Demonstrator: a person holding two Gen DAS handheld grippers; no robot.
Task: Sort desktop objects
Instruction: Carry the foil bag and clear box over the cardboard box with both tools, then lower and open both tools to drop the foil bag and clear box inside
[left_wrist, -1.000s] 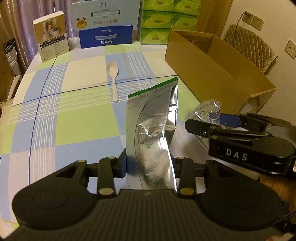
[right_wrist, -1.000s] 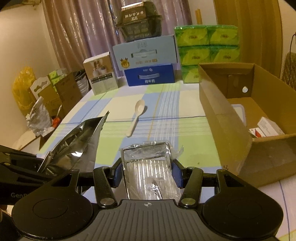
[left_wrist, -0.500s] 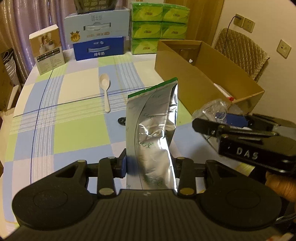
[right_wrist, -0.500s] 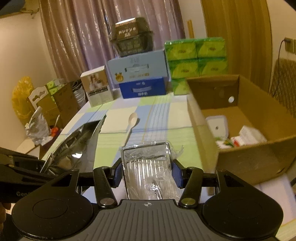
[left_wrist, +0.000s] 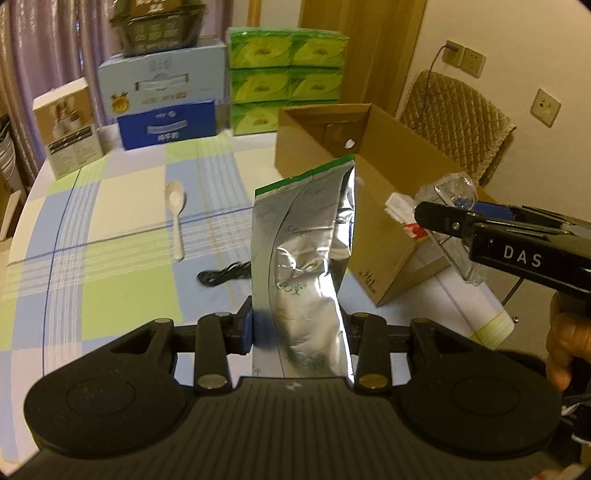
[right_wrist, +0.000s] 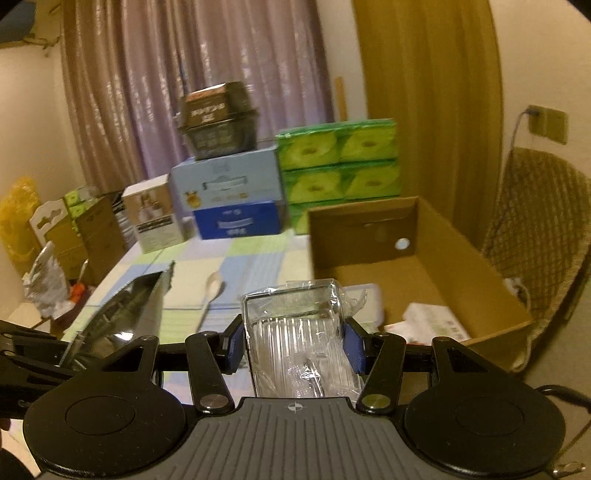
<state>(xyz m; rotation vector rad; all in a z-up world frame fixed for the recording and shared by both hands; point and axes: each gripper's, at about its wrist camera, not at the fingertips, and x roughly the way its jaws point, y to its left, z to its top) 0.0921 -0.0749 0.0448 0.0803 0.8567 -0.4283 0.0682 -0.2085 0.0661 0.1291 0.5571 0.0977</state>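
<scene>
Beside the open cardboard box (left_wrist: 369, 206), the left gripper (left_wrist: 299, 325) fingers clamp an upright foil pouch (left_wrist: 303, 251); the right gripper (right_wrist: 293, 345) fingers grip a clear plastic packet (right_wrist: 295, 332) at the box's near edge, above the desk (left_wrist: 110, 229).

silver foil pouch (left_wrist: 303, 266) edged green, white spoon (left_wrist: 176, 214), blue-green-white checked tablecloth (left_wrist: 110, 236), brown cardboard box (left_wrist: 373, 221).

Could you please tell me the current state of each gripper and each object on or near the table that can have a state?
Left gripper: shut on the silver foil pouch, held upright.
Right gripper: shut on the clear plastic packet.
Brown cardboard box: open-topped, partly filled.
White plastic spoon: lying flat on the checked tablecloth.
Black cable: lying loose.
</scene>
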